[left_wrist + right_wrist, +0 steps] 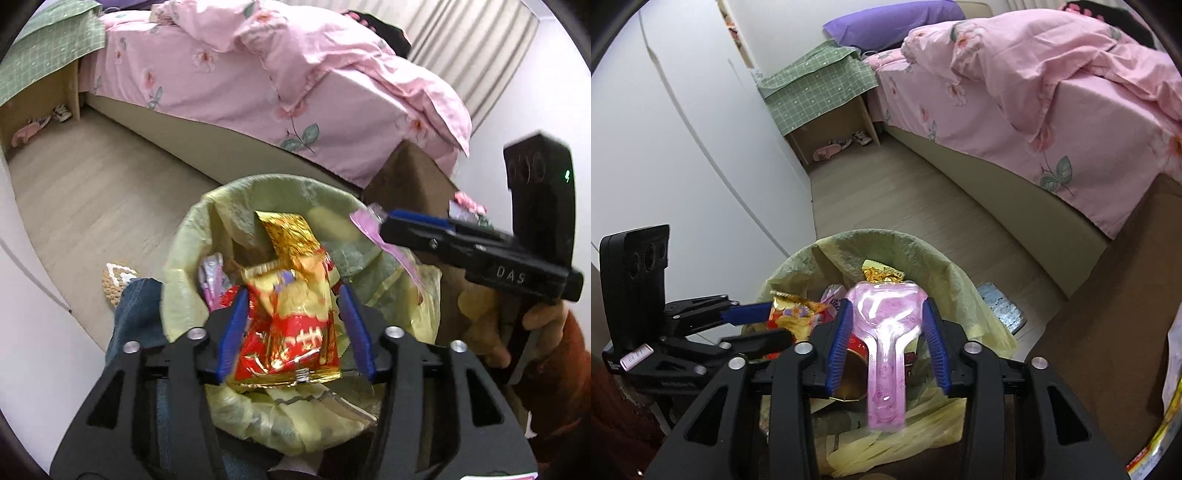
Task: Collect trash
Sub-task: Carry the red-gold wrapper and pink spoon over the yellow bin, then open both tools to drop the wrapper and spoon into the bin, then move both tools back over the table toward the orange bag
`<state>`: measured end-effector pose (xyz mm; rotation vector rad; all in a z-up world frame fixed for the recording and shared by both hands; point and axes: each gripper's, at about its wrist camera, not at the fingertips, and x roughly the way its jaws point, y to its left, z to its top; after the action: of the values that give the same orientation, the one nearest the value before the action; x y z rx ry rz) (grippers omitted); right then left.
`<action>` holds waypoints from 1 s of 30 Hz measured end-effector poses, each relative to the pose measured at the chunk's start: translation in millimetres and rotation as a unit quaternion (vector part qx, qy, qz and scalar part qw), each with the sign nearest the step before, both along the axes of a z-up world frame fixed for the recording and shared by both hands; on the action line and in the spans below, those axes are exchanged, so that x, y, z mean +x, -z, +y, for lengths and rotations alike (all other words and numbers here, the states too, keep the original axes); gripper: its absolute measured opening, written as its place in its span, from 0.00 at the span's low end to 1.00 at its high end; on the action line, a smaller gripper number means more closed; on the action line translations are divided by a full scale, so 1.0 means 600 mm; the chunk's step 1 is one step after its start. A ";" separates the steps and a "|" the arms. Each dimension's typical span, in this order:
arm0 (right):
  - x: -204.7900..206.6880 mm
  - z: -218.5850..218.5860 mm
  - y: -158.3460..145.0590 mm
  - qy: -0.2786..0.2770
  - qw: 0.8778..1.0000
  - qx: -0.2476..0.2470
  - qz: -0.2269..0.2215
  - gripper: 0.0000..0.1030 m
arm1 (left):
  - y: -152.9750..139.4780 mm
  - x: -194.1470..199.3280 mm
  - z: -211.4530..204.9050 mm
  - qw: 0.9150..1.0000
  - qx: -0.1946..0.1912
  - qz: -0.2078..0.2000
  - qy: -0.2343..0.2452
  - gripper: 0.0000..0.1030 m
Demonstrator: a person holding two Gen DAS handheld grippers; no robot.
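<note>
Two black tongs with blue pads hang over one bin lined with a yellow-green bag (192,236). Left tongs (293,325) frame a red-and-gold snack wrapper (295,325); its crinkled sides sit close to both pads, yet contact is unclear, so I cannot tell whether they clench it or have let go. Beyond their tips, inside the bag, stands one gold foil packet (288,229), and left of it a pinkish wrapper (212,280). Right tongs (888,332) grasp one clear pink plastic blister pack (886,354), wide at the tips and narrowing to a long stem toward the camera, glossy with a faint printed pattern. It hangs above the bag's mouth. Right of these tongs, one bluish foil piece (1001,306) lies on the wooden floor (886,192) beside the bin.
</note>
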<state>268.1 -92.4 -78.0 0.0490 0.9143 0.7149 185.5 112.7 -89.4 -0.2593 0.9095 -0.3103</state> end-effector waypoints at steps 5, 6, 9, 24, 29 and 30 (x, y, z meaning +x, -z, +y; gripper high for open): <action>-0.008 -0.019 -0.011 0.014 1.000 0.017 -0.003 0.46 | -0.025 -0.006 0.006 1.000 -0.001 -0.013 -0.013 0.57; -0.012 -0.025 -0.016 0.019 1.000 0.020 -0.008 0.46 | -0.031 -0.007 0.007 1.000 0.001 -0.016 -0.018 0.58; -0.027 -0.045 -0.030 0.032 0.999 0.026 -0.021 0.50 | -0.052 -0.010 0.006 0.999 -0.002 -0.029 -0.029 0.58; -0.183 -0.245 -0.078 0.141 0.984 -0.007 -0.112 0.66 | -0.111 -0.022 -0.151 0.997 -0.003 -0.073 0.038 0.61; -0.227 -0.322 -0.065 0.181 0.978 -0.048 -0.094 0.66 | -0.101 -0.030 -0.246 0.991 -0.006 -0.074 0.114 0.65; -0.239 -0.334 -0.062 0.192 0.975 -0.057 -0.098 0.66 | -0.098 -0.030 -0.260 0.989 -0.010 -0.071 0.127 0.66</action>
<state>124.4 -292.9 -40.7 0.0506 0.7260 0.3003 167.4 -43.1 -30.3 -0.1383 0.7984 -0.5666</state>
